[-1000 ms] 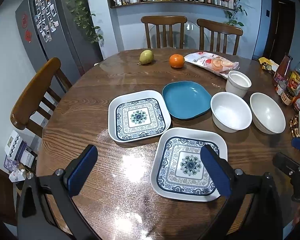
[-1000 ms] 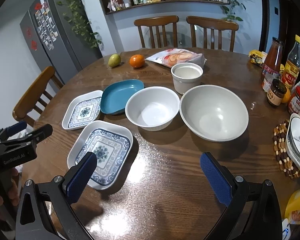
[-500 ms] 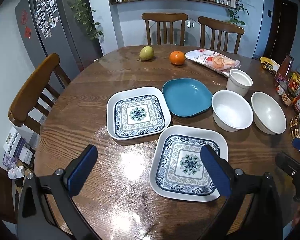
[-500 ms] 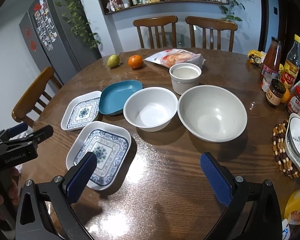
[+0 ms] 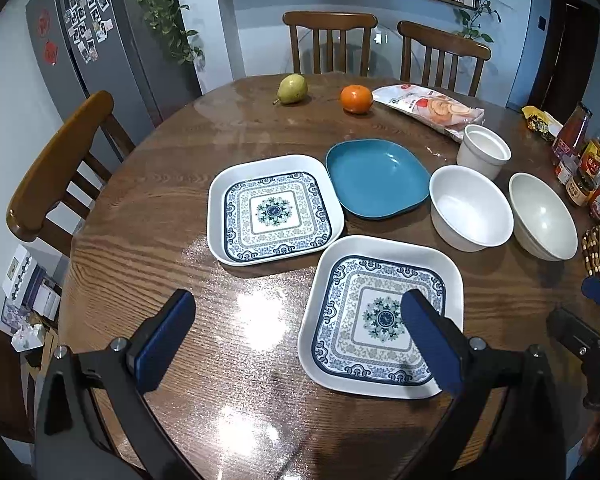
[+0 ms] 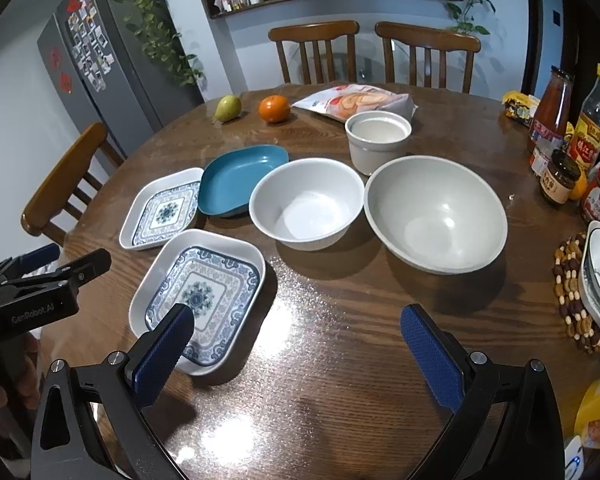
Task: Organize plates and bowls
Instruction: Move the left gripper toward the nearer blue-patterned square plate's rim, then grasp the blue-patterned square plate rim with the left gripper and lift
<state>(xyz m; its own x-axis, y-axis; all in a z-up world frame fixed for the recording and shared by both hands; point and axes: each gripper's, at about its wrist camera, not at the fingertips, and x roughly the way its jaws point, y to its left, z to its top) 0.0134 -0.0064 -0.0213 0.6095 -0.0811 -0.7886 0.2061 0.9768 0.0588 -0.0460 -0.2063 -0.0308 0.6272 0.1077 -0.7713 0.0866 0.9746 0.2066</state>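
Round wooden dining table (image 5: 148, 208) holding all crockery, lower-centre | left gripper (image 5: 298, 338) and right gripper (image 6: 296, 346) hovering spread wide, gripping nothing | nearest patterned square plate (image 5: 384, 312) lying under left gripper; white bowl (image 6: 306, 204) mid-frame | risk: glossy rim slipping from pads, plate clattering | left tool reading "GenRobot.AI" (image 6: 32, 314); bottle labels unreadable

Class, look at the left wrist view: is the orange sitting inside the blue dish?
No. The orange sits on the bare table, apart from the empty blue dish.
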